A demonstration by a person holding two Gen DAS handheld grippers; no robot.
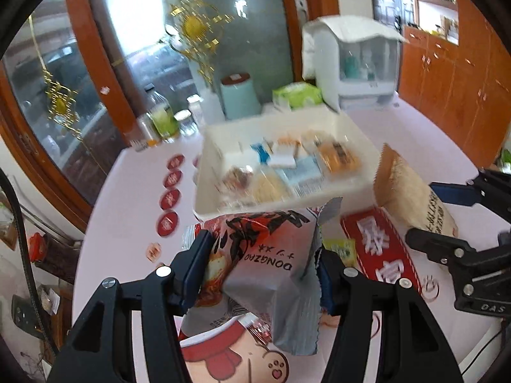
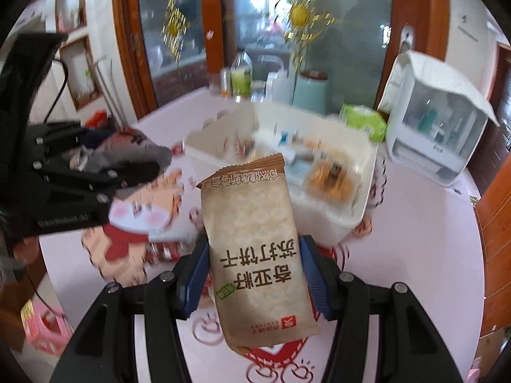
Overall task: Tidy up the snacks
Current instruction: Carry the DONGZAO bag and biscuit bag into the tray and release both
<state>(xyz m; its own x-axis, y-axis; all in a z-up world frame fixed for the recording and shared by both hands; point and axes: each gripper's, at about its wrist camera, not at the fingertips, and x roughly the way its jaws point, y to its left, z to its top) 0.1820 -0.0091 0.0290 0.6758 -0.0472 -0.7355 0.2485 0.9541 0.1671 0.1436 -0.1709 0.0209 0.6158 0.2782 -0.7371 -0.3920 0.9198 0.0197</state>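
Observation:
My left gripper (image 1: 262,274) is shut on a silver and red snack packet marked DONGZAO (image 1: 265,255), held above the table just short of the white bin (image 1: 361,188). My right gripper (image 2: 252,274) is shut on a brown cracker packet (image 2: 255,255), held upright in front of the same white bin (image 2: 348,217). The bin holds several small wrapped snacks. The right gripper with its brown packet (image 1: 412,198) shows at the right of the left wrist view. The left gripper with its packet (image 2: 105,162) shows at the left of the right wrist view.
The round table has a pink cloth (image 1: 127,198) with red cartoon prints. Behind the bin stand a teal canister (image 1: 239,95), a green tissue pack (image 1: 297,95), bottles (image 1: 163,118) and a white cabinet-like appliance (image 1: 357,63). A glass door stands behind.

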